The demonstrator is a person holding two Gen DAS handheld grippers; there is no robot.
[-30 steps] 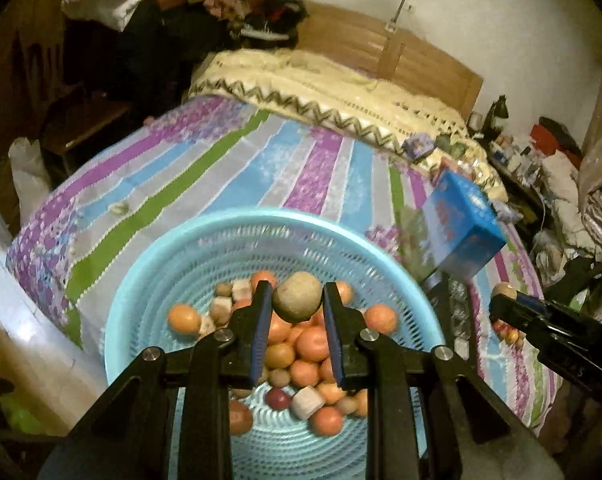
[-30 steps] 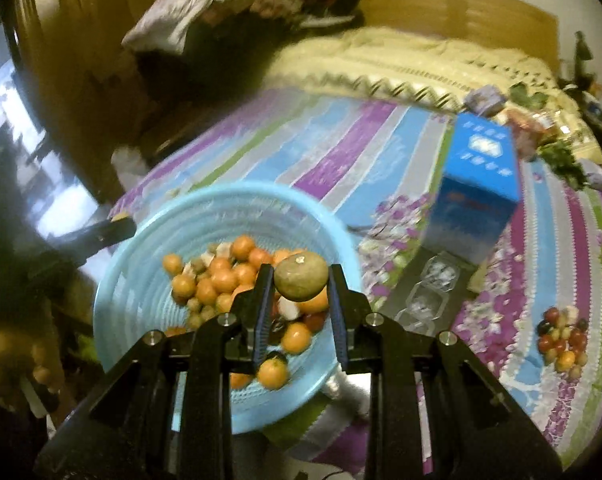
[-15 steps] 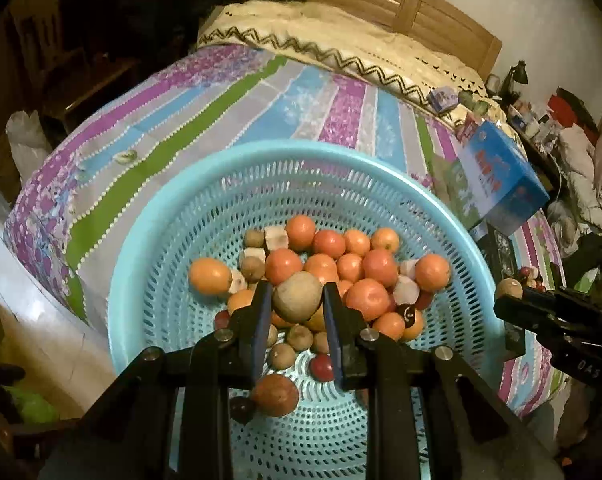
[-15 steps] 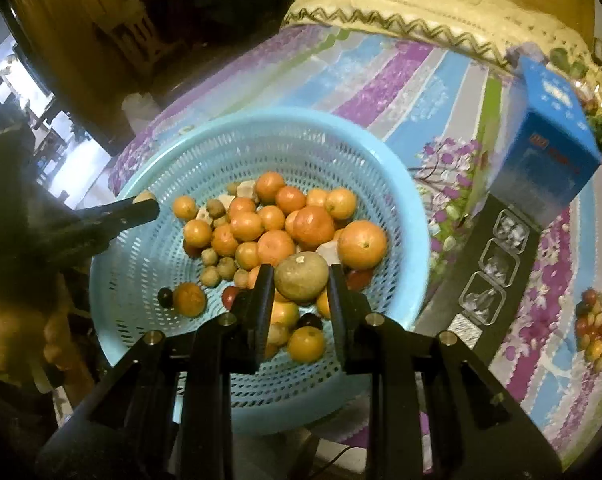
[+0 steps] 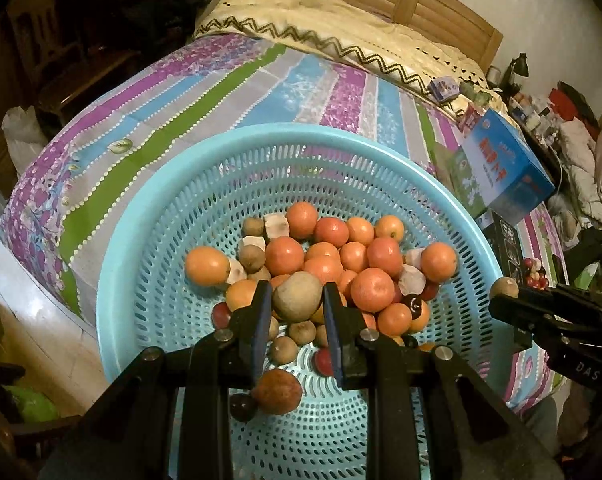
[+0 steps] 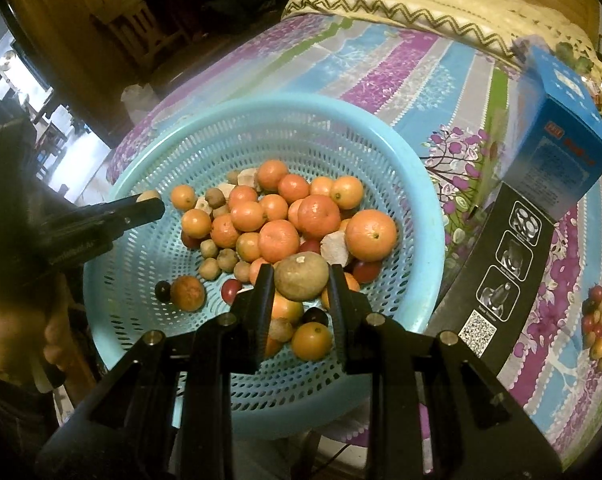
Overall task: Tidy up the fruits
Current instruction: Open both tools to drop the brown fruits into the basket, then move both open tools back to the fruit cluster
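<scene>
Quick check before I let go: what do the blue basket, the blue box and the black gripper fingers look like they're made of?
Basket: moulded plastic, fairly glossy; even rows of slots and a smooth rolled rim.
Blue box: printed cardboard, slightly shiny; sharp folded edges and print.
Left gripper and right gripper: fingers look like matte black plastic with metal screw heads; possibly painted metal. Each is shut on a brownish fruit.
</scene>
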